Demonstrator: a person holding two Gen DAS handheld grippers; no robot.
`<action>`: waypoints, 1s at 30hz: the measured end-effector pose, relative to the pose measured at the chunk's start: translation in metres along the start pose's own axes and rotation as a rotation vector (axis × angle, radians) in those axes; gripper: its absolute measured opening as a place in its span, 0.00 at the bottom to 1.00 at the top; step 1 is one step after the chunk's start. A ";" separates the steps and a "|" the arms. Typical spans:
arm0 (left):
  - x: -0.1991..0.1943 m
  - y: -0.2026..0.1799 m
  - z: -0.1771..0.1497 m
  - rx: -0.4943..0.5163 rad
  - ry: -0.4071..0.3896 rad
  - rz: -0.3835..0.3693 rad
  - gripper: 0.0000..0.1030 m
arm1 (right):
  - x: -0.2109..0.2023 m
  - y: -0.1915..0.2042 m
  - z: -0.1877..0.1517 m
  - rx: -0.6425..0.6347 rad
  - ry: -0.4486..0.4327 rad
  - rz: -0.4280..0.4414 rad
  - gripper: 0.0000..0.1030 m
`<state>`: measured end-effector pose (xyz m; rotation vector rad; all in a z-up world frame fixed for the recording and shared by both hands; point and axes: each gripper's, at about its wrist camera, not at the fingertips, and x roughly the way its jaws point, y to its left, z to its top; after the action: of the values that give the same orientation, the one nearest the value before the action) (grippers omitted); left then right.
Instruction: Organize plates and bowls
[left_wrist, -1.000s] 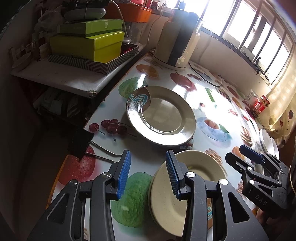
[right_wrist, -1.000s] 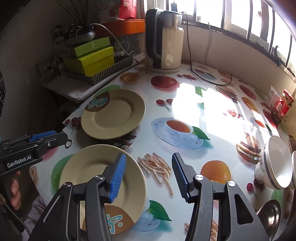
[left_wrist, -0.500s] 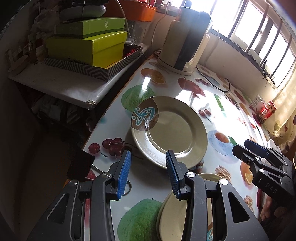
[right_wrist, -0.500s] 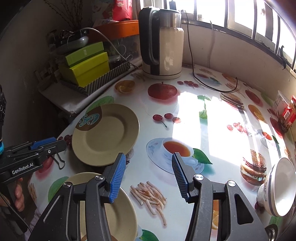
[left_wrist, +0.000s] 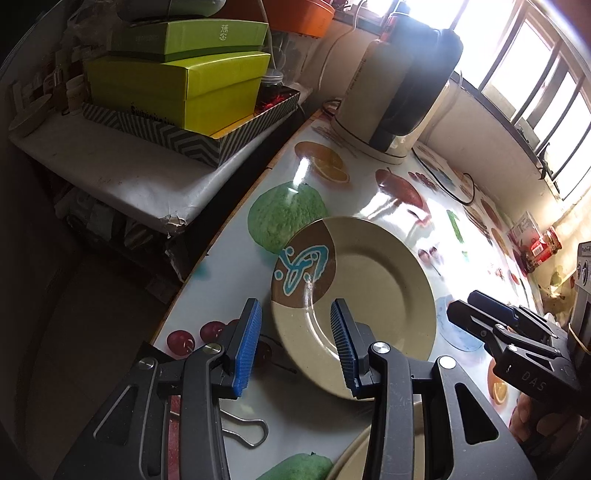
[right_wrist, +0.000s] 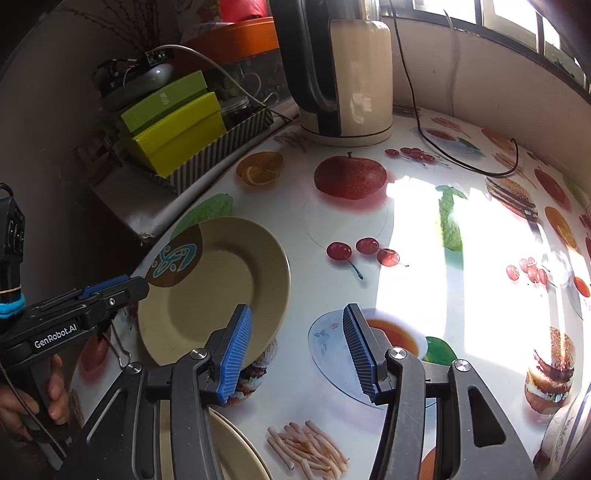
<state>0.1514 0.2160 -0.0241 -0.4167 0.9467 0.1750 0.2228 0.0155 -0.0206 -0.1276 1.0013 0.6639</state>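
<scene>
A beige plate (left_wrist: 369, 295) with a brown patch and a blue pattern rests on a small patterned bowl (right_wrist: 258, 369) near the table's left edge. My left gripper (left_wrist: 295, 345) is open, and its blue pads frame the plate's near-left rim without pressing on it. My right gripper (right_wrist: 295, 354) is open too, with its left fingertip in front of the plate's (right_wrist: 214, 291) right rim. A second beige plate (right_wrist: 232, 450) lies nearer, mostly hidden beneath the grippers. Each gripper shows in the other's view: the right gripper (left_wrist: 495, 328) and the left gripper (right_wrist: 110, 291).
An electric kettle (right_wrist: 347, 74) with a black cord (right_wrist: 461, 162) stands at the back. Green boxes (left_wrist: 177, 85) sit in a striped tray on a side shelf at the left. A binder clip (left_wrist: 243, 432) lies by the table edge. A white bowl (right_wrist: 557, 435) is at the lower right.
Both grippers have moved forward over the table towards the far plate. The nearer plate has slipped to the bottom of both views. The jaws have kept the same width.
</scene>
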 end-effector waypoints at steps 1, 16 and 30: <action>0.002 0.000 0.001 0.004 0.004 -0.001 0.39 | 0.003 0.000 0.001 0.004 0.004 0.001 0.50; 0.017 0.010 0.005 -0.030 0.020 -0.014 0.38 | 0.031 0.001 0.009 0.003 0.042 0.036 0.34; 0.023 0.010 0.003 -0.028 0.033 -0.034 0.24 | 0.037 0.003 0.010 0.021 0.052 0.074 0.23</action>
<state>0.1636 0.2252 -0.0436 -0.4621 0.9700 0.1507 0.2417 0.0390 -0.0439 -0.0902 1.0671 0.7206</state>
